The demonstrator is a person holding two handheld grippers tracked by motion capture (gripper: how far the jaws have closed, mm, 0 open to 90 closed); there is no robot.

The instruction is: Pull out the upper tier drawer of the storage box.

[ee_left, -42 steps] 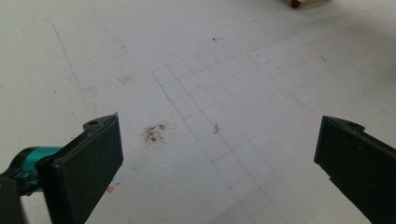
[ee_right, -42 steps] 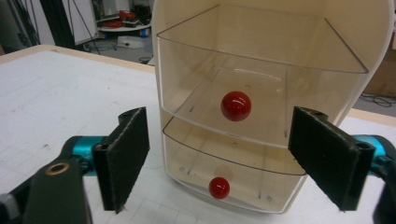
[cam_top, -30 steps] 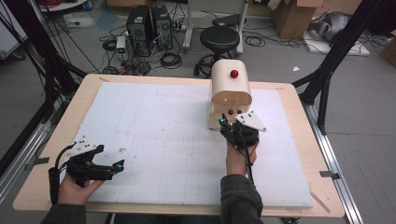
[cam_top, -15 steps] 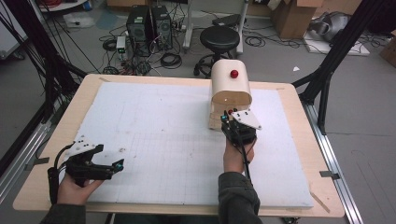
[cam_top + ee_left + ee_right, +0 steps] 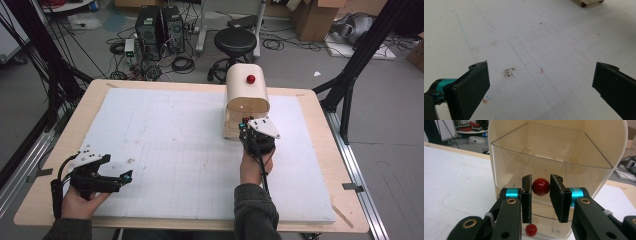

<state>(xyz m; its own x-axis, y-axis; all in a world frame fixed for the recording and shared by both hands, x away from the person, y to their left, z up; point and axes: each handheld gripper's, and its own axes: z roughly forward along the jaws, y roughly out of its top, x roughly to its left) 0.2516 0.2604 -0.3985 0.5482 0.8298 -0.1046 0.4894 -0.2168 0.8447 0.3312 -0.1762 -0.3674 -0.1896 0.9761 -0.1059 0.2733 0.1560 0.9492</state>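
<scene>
While the left gripper (image 5: 126,176) rests near the white mat's (image 5: 165,135) front left corner with its jaws spread wide, the right gripper (image 5: 541,186) meets the cream cabinet (image 5: 245,97) at the mat's far right. Its jaws flank the clear drawer's red knob (image 5: 540,186), touching or nearly so; a firm grip cannot be told

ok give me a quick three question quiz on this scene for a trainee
1. True or false: the left gripper holds its jaws spread wide above the white board.
2. What sits between the jaws of the right gripper? A) a cable B) the upper red knob on the clear drawer C) a stool
3. Fill in: on top of the cream box sits a red ____.
Key: 1 true; 2 B; 3 knob.
</scene>
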